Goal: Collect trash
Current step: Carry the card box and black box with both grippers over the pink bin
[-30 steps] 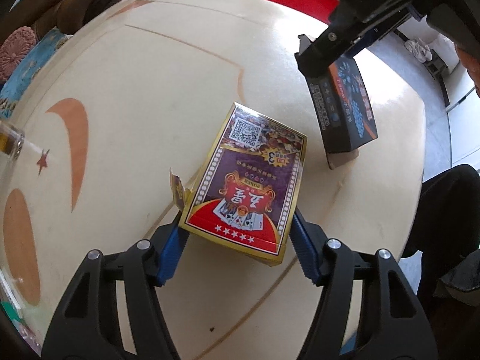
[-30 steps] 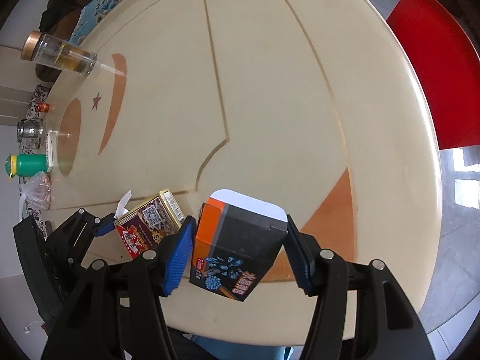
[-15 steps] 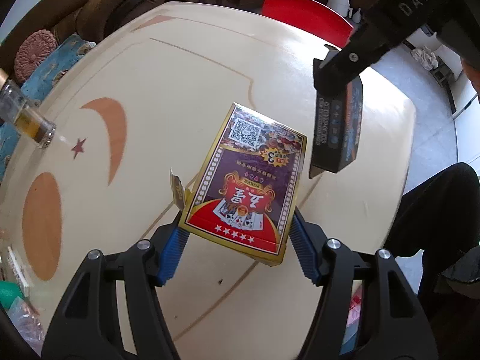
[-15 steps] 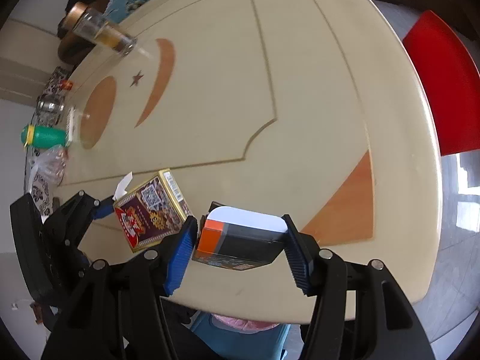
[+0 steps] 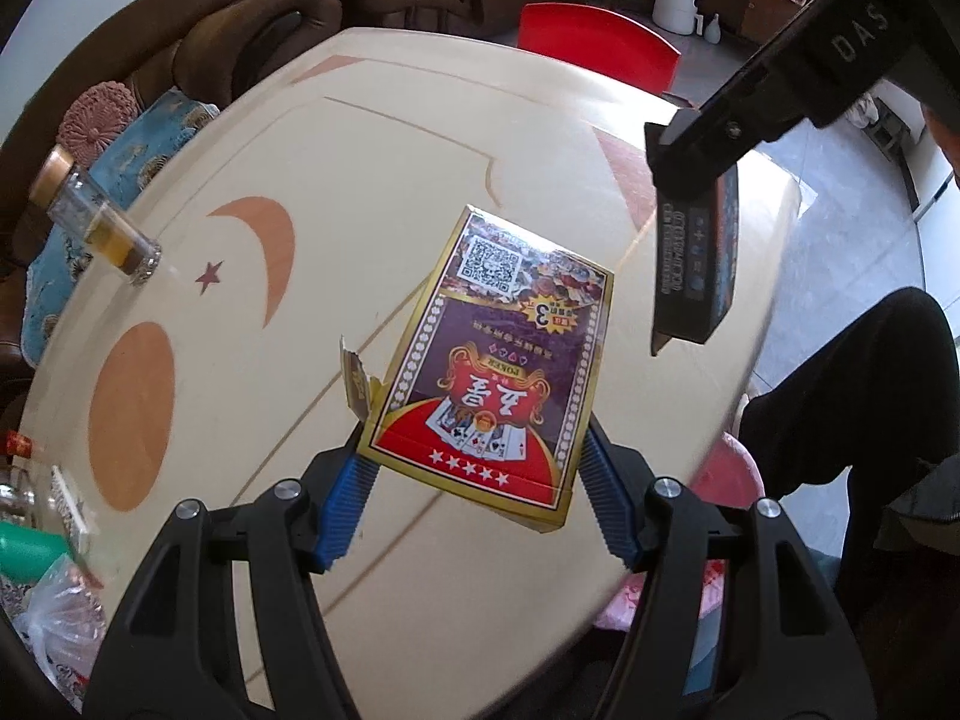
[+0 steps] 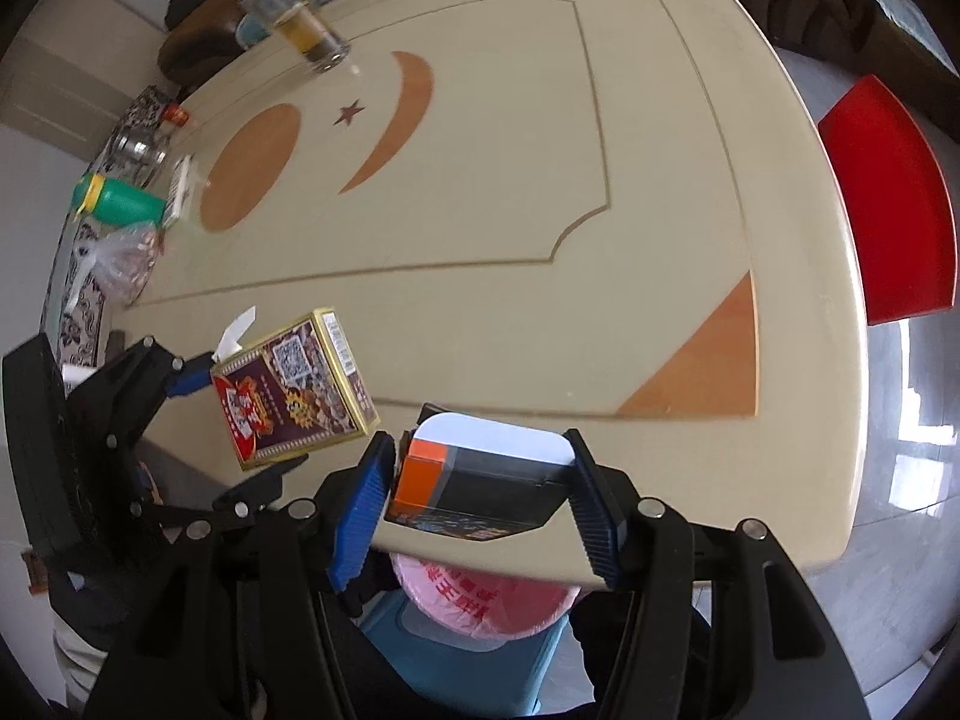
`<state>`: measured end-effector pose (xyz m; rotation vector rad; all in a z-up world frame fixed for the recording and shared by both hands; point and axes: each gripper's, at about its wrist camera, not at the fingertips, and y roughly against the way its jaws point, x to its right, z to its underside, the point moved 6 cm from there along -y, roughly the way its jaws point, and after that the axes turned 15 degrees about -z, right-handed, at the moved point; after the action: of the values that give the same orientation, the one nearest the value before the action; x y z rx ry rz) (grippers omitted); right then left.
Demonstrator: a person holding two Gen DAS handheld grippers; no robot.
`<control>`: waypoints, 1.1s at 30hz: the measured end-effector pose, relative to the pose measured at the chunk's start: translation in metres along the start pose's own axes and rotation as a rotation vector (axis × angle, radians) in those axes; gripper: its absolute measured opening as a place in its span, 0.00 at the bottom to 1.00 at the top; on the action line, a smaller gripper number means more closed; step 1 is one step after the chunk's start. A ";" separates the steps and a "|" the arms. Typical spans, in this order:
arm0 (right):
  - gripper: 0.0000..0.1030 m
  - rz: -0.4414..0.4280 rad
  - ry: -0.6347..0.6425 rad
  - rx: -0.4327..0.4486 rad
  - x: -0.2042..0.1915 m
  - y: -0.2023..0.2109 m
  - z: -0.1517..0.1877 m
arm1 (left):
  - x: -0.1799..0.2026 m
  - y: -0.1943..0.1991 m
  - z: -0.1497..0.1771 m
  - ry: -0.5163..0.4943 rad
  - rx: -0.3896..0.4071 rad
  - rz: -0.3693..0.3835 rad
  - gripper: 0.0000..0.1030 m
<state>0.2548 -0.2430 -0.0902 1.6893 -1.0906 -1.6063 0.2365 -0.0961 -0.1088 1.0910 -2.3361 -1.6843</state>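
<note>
Both boxes now lifted off the bench (image 6: 660, 192): poker box (image 5: 498, 360) pinched in left jaws, dark box (image 6: 480, 483) in right. Carrying step; next, release over pink-lined bin (image 6: 480, 603).

Above a cream table (image 6: 540, 192), a purple-and-red card box (image 6: 294, 384) hangs left of a black-and-orange carton (image 6: 480, 480); a pink-lined bin (image 6: 480, 594) sits below.

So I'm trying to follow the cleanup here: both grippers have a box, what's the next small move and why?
Probably carry both boxes back over the table edge to the pink-lined bin below. The left gripper holds the card box, the right gripper the dark box, both already clear of the tabletop, and the bin sits just under the near edge.
</note>
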 end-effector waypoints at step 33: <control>0.54 0.061 0.119 -0.093 -0.035 -0.016 0.166 | 0.082 0.053 0.093 -0.068 0.003 0.036 0.62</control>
<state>0.0960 -0.1825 -0.1056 1.6520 -0.9841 -1.4759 0.1088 -0.0598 -0.1287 1.0016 -2.3839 -1.7327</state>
